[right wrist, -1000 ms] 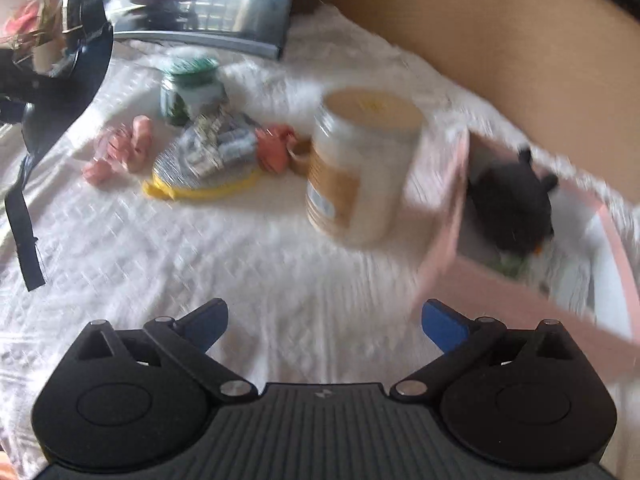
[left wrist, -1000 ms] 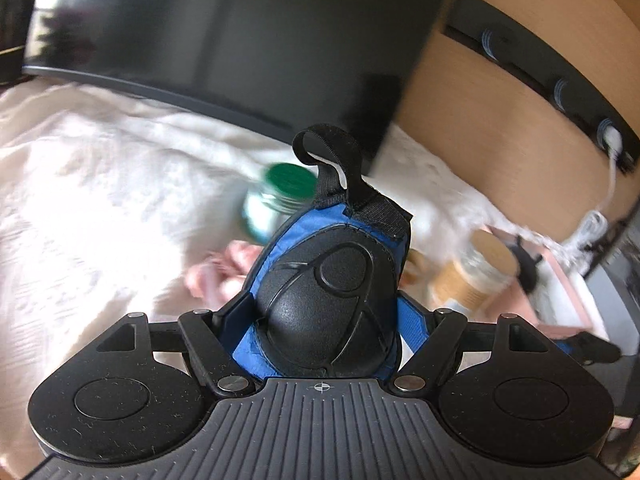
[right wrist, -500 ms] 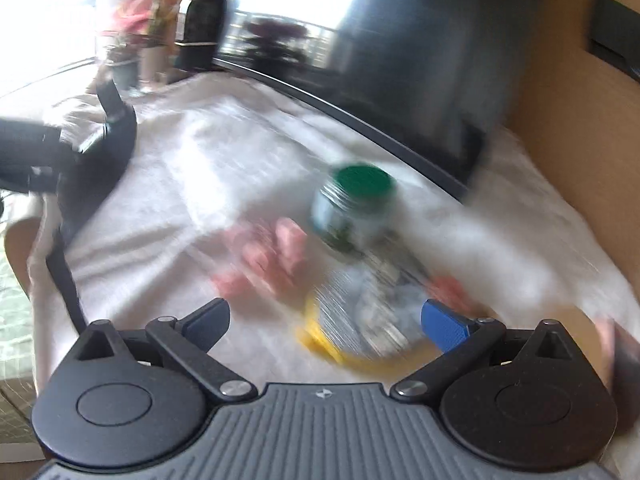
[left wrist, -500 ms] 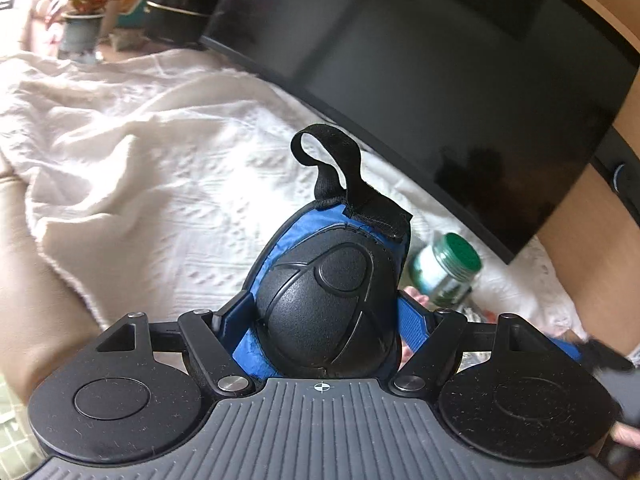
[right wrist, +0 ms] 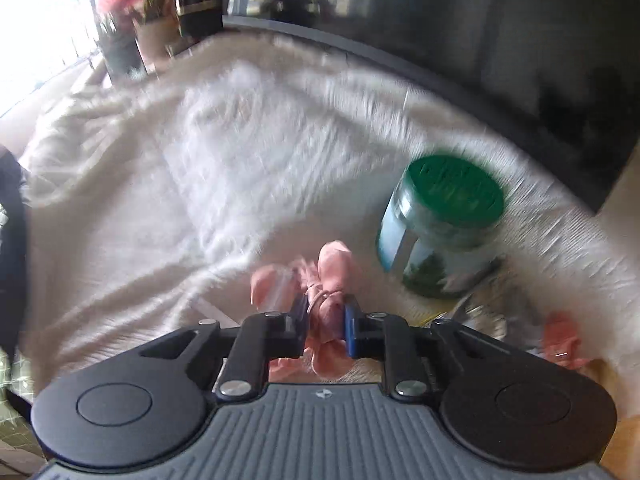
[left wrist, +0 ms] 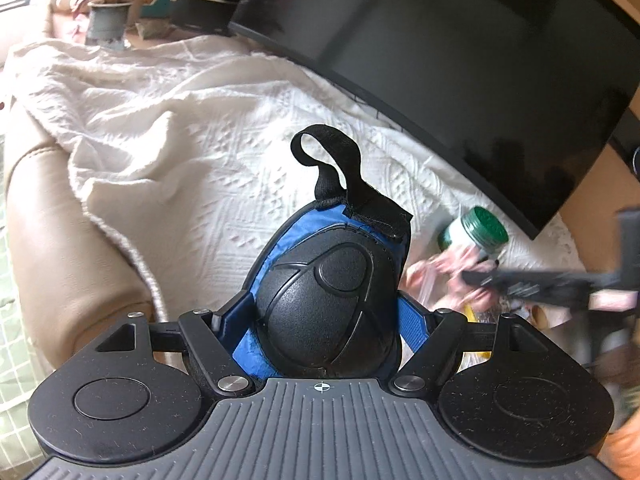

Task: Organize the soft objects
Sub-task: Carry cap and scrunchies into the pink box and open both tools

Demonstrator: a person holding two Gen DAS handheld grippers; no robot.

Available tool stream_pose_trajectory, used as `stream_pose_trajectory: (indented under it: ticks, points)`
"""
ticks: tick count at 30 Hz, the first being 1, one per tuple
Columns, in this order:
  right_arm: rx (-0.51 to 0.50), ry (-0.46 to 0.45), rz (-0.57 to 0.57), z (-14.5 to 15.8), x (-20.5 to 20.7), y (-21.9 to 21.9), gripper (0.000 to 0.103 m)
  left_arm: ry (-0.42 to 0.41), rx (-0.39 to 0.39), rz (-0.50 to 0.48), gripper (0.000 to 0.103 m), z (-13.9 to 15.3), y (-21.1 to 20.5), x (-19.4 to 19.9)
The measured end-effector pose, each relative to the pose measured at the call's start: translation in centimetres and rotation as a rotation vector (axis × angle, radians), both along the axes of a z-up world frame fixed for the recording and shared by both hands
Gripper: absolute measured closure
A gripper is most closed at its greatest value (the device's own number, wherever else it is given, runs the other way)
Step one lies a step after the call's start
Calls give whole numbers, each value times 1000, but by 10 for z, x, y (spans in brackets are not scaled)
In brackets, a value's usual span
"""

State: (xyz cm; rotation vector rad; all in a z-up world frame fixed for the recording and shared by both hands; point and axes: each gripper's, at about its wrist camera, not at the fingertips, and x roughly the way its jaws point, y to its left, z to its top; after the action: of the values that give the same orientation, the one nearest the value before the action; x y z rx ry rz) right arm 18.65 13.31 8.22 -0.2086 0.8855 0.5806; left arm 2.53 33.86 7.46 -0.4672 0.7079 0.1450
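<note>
My left gripper (left wrist: 326, 318) is shut on a blue and black knee pad (left wrist: 326, 308) with a black strap loop, held above the white blanket (left wrist: 208, 152). My right gripper (right wrist: 326, 326) is shut on a pink soft toy (right wrist: 330, 312) that lies on the blanket (right wrist: 240, 168) just left of a green-lidded jar (right wrist: 440, 232). In the left wrist view the right gripper (left wrist: 532, 282) shows blurred at the right edge, over the pink toy (left wrist: 444, 276).
A large dark screen (left wrist: 460, 64) stands along the back. The green-lidded jar (left wrist: 474, 236) stands beside it. A silver and yellow packet (right wrist: 492, 312) and another pink item (right wrist: 564, 340) lie right of the jar. A potted plant (left wrist: 110, 12) stands far left. A tan cushion edge (left wrist: 52, 240) borders the blanket.
My right gripper has swung left to the pink toy and shut on it. My left gripper has kept the knee pad and turned a little further left.
</note>
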Motion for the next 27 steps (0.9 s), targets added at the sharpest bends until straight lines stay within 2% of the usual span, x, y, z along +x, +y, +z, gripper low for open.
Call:
stream_pose_trajectory:
  ticks: [7,12,16,20,23,27]
  points:
    - [51,-124,-71,79,-28,-56,86,-59,41,-141,23,29,-47,31]
    - [59,-249,-200,129,-51,-122,86,-136,50,-282,23,62,-97,63]
    - [44,-358,-346,161,-69,-183,86,-217,51,-423,23,93,-156,91]
    - [7,-433,-501,179,-85,-242,86,-288,14,-583,23,120,-223,116]
    - [-65,-492,-616,178,-100,-279,86,-302,-45,-700,23,127,-275,135]
    - [-100,-462,-743,157,-115,-328,86,-269,-103,-854,23,122,-350,151]
